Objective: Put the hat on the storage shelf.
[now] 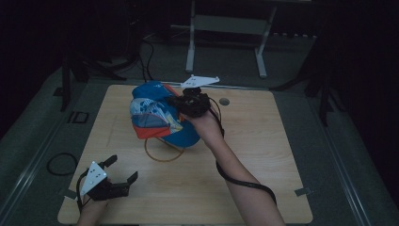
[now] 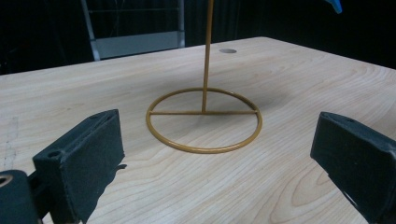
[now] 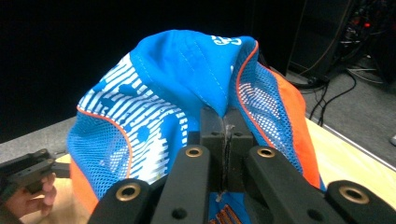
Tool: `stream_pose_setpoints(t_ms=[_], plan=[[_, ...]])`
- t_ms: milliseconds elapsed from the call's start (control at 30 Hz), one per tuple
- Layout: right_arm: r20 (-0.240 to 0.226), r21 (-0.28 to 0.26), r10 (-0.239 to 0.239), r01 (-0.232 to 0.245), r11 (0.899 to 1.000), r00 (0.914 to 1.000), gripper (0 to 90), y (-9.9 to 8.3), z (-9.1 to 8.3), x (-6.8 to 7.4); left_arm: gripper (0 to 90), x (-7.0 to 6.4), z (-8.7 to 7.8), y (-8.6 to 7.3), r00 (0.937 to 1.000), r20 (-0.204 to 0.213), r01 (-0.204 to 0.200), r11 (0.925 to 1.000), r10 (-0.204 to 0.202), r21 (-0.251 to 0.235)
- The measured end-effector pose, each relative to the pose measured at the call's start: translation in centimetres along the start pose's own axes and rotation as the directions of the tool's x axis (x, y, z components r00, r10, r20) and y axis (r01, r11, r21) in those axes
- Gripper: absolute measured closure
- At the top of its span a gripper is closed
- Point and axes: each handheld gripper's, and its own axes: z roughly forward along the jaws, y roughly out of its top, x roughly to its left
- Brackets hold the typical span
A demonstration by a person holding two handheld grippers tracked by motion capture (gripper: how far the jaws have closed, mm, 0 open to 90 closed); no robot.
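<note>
While right gripper [image 3: 227, 135] fingers clamp a thin fold of cap [image 1: 157, 115] above the stand [image 2: 204, 119], fabric may slip; left gripper [image 1: 120, 176], fingers apart, rests on desk [image 1: 235, 155].

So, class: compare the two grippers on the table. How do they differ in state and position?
The left gripper is open and holds nothing, while the right gripper is shut on the blue cap. The left gripper sits low at the table's near corner; the right gripper is raised over the far side. Both are black, hand-held, with a grey plate on top.
</note>
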Motion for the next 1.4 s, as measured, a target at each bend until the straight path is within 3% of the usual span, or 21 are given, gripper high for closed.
stream_pose_setpoints(t_ms=[133,367,667,833,1100,1400], plan=[[-0.007,-0.002,0.008,-0.008,1.000,0.9999,88.8,0.0,-0.1,0.1,2.9,0.1,0.0,-0.1,1.0000,0.002,0.004,1.0000,-0.004,0.000],[-0.007,-0.010,-0.021,0.021,1.000,0.9998,88.1,0.1,-0.4,0.7,3.0,0.3,-0.1,-0.2,0.9999,0.006,0.016,0.9999,-0.016,0.001],[-0.025,-0.011,-0.004,0.004,1.000,0.9997,62.4,0.2,0.7,0.4,3.0,0.2,0.1,-0.5,0.9997,0.019,0.014,0.9998,-0.014,0.013],[-0.039,0.008,0.004,-0.004,1.000,0.9992,55.7,-0.1,0.9,0.4,2.9,0.2,0.0,-0.5,0.9997,0.020,0.015,0.9998,-0.015,0.013],[-0.054,-0.024,0.004,-0.005,1.000,0.9985,44.5,0.1,-0.5,0.2,3.0,0.3,0.1,-0.6,0.9995,0.022,0.021,0.9997,-0.021,0.009],[-0.089,-0.018,-0.007,0.005,1.000,0.9960,29.3,-0.6,-2.1,0.1,2.9,0.3,0.1,-0.6,0.9996,0.017,0.022,0.9997,-0.022,0.007]])
